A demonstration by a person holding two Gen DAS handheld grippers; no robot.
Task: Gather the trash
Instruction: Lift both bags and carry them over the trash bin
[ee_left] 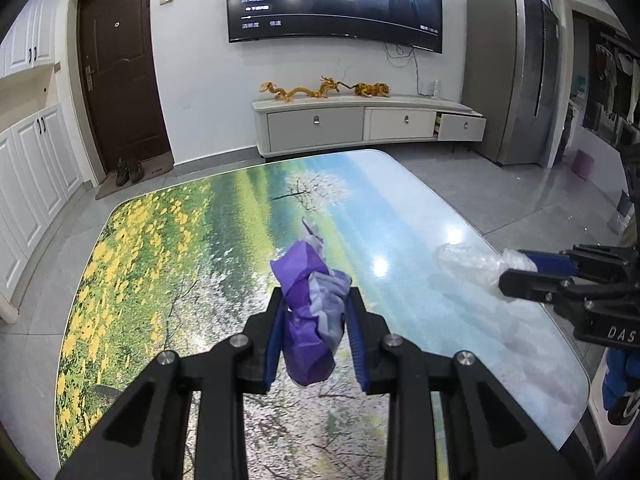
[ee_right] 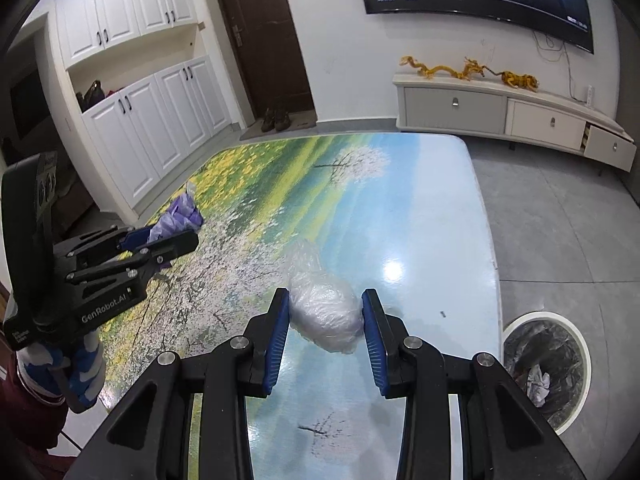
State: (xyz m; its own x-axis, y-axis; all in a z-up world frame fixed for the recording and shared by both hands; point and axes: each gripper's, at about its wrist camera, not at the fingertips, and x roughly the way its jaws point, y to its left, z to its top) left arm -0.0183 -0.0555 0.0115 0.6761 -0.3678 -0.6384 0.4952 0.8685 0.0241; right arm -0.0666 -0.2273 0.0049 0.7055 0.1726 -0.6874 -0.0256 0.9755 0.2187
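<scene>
A crumpled purple and grey wrapper (ee_left: 312, 312) is pinched between the blue pads of my left gripper (ee_left: 314, 300), lifted above the landscape-printed table (ee_left: 168, 264). The same wrapper (ee_right: 176, 216) and the left gripper (ee_right: 168, 236) appear at the left of the right wrist view. My right gripper (ee_right: 325, 304) is shut on a wad of clear crinkled plastic (ee_right: 324, 312), also off the table. From the left wrist view that plastic (ee_left: 468, 264) pokes out of the right gripper (ee_left: 516, 270) at the right edge.
A round white-rimmed bin (ee_right: 546, 372) with a dark liner and some paper in it stands on the grey floor right of the table. A TV cabinet (ee_left: 360, 120) with one drawer pulled out, a brown door (ee_left: 120, 72) and white cupboards (ee_right: 160, 120) line the walls.
</scene>
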